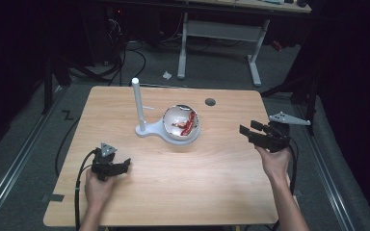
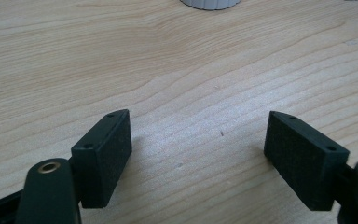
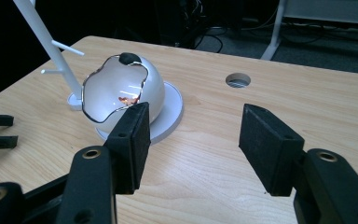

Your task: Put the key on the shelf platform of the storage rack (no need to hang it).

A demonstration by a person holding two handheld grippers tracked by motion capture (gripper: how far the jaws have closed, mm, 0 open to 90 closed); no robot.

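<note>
A pale wood tabletop [image 1: 173, 192] with a round hole [image 1: 210, 102] stands in a dark room with floor cables. Both claws, left [image 1: 125, 165] and right [image 1: 244, 130], are released, flanking a white bowl [image 1: 181, 122] on its stand [image 1: 139, 108].

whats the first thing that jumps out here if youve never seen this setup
The shiny white egg-shaped bowl at the middle of the wooden table, with something red inside, sitting on a white stand whose tall post rises beside it. Next come the two black grippers held in hands at the near corners: the left gripper low by the tabletop, the right gripper pointing toward the bowl, both with jaws wide apart and holding nothing.
</note>
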